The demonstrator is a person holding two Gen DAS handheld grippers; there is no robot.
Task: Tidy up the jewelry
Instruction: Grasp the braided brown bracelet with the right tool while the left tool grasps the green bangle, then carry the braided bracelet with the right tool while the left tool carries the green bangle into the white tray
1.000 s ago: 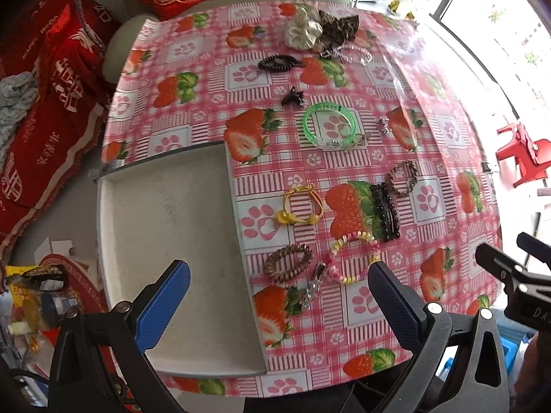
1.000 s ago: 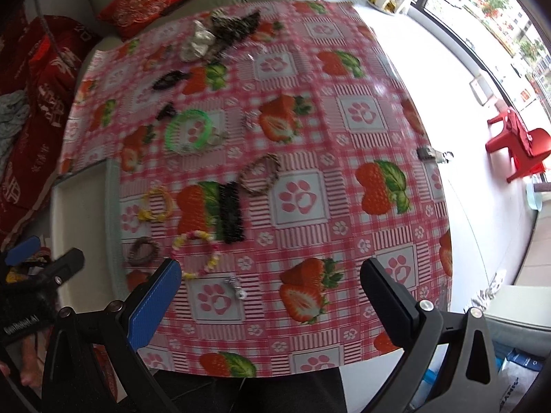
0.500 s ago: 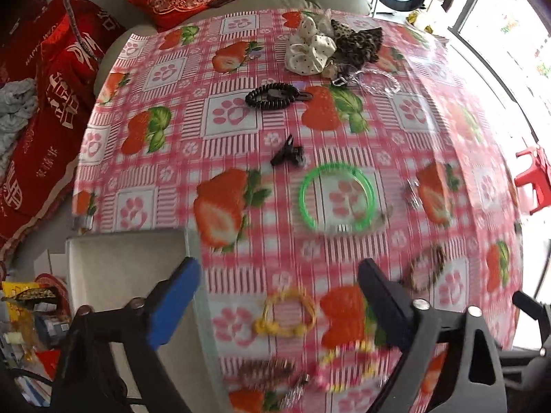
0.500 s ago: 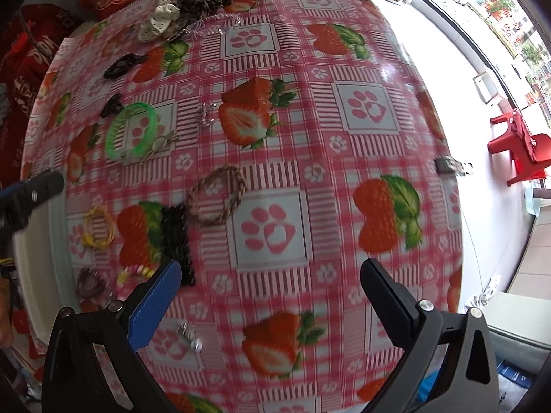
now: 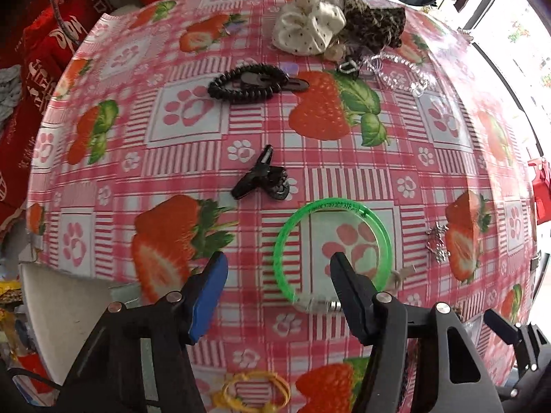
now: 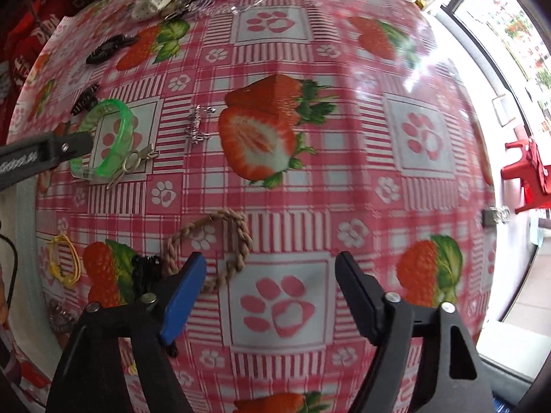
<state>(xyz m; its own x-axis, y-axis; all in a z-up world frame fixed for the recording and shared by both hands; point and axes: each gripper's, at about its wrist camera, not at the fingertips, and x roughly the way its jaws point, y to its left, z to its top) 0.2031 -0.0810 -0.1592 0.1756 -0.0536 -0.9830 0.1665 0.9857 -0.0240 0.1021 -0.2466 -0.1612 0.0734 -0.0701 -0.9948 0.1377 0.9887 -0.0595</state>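
landmark: we take the green bangle (image 5: pixel 332 251) as our reference; it lies flat on the strawberry tablecloth (image 5: pixel 344 158).
left gripper (image 5: pixel 279 272): we hold it pointing down over the bangle's near left arc; the jaws are closing, one finger (image 5: pixel 347 285) inside the ring, the blue-padded one outside it, pads not yet pressing.
right gripper (image 6: pixel 270 275): down to the right of the bangle, over a paw-print square; jaws closing from wide, only cloth between them.
rope bracelet (image 6: pixel 210 244): below the bangle, just beside our right gripper's blue pad; we cannot tell if they touch.
black claw clip (image 5: pixel 263 179): just beyond the bangle, up and left.
black coil tie (image 5: pixel 248 82): farther beyond it, with a flat black clip laid across.
scrunchies (image 5: pixel 310 27): cream and leopard, at the far edge, well apart from the bangle.
silver charm (image 6: pixel 196 125): right of the bangle, near.
yellow tie (image 5: pixel 255 392): nearer us than the bangle, below our left gripper.
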